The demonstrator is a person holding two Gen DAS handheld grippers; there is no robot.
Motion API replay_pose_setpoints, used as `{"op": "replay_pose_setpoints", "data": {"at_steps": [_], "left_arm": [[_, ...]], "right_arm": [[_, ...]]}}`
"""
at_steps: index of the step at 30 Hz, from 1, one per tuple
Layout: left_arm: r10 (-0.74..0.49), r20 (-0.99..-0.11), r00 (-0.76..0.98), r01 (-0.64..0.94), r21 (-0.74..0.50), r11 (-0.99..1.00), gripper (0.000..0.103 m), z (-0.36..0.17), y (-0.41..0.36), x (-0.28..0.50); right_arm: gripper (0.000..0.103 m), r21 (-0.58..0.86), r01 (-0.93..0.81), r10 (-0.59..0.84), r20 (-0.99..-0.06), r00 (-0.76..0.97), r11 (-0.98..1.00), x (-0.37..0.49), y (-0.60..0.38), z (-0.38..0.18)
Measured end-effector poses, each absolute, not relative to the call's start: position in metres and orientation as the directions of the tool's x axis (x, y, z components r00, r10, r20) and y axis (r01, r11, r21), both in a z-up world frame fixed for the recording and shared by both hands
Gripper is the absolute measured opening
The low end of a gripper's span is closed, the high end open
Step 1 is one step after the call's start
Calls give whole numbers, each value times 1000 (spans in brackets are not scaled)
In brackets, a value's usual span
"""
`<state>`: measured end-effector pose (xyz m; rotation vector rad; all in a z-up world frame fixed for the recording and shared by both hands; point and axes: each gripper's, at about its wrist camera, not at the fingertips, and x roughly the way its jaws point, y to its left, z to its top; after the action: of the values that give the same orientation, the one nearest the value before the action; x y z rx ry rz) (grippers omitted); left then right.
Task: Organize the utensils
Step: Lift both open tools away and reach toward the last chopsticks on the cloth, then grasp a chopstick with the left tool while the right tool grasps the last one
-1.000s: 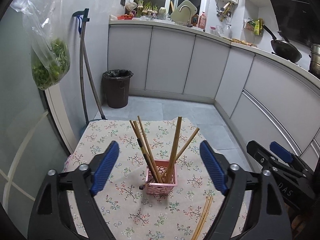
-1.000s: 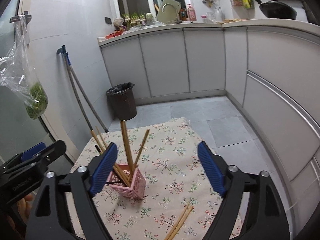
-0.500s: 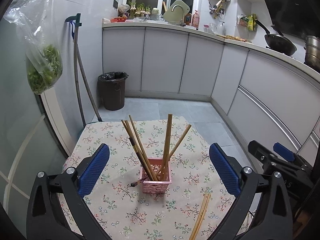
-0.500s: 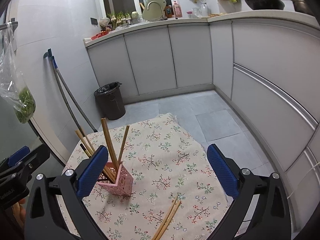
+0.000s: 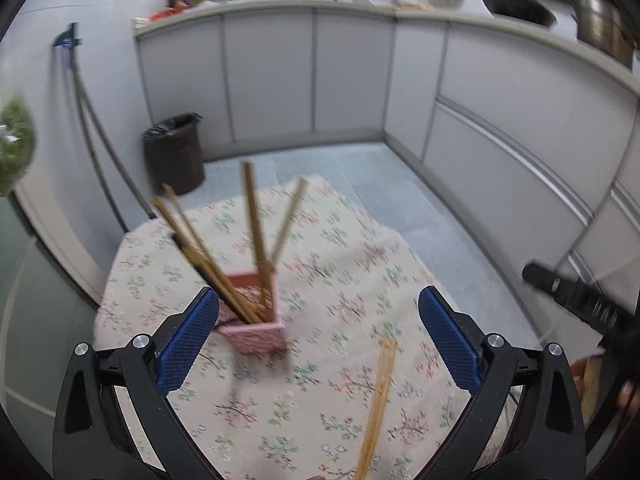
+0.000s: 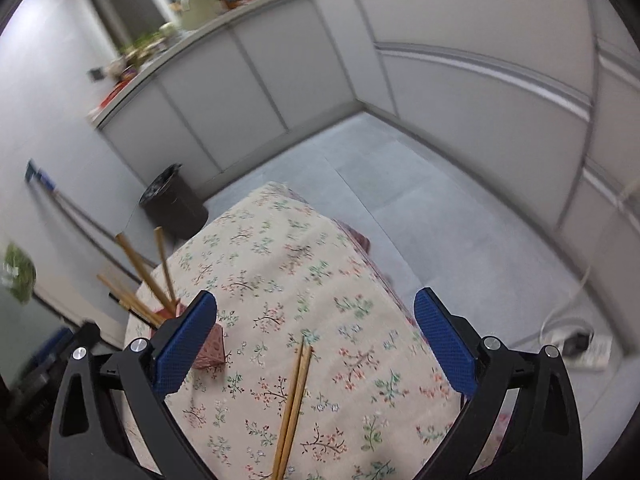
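Here, L gripper (image 5: 318,334): jaws spread, empty.
R gripper (image 6: 316,334): jaws spread, empty.
Loose chopsticks (image 6: 294,404): lower centre, w/ pink holder (image 5: 254,330) centre-left.

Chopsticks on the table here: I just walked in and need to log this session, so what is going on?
A person with a gripper in each hand is tidying chopsticks. Several already stand in the pink holder on the floral tablecloth. One loose pair of chopsticks lies flat on the cloth, apart from the holder. The right gripper is open above that pair, holding nothing. The left gripper is open too, near the holder, also holding nothing.
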<state>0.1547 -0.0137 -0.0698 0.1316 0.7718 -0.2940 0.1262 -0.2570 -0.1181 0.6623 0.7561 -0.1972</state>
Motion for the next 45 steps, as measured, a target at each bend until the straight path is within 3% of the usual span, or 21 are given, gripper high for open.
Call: {"op": "replay_pose_setpoints", "data": {"at_steps": [10,16,26,36,38,40,45], "left_arm": [[-221,-825,520,472,61,880,96,-128,-75,156],[-191,-887,420,492,46,869,96,-164,-94,172],[-126,-971,203,463,-18,886,96,-227,-117,216],[-114,-983,145,315,-63,947,95,-247,-109,255],[-112,-983,146,303,-63,951,91,-251,-109,259],[-121,-982,143,301,-73,951,67,-254,-110,263],[-90,-985,148,330,-36,943,43,-266,-117,264]], "right_arm": [[96,590,550,118,-737,665,591,116,-301,-155],[96,645,628,151,-740,656,435,99,-330,-176],[96,673,663,288,-739,609,326,99,-331,-211],[96,681,681,368,-726,581,269,104,-329,-229],[96,680,679,361,-729,582,278,104,-328,-228],[96,681,679,364,-728,582,276,104,-329,-228],[96,678,685,384,-726,570,266,106,-328,-232]]}}
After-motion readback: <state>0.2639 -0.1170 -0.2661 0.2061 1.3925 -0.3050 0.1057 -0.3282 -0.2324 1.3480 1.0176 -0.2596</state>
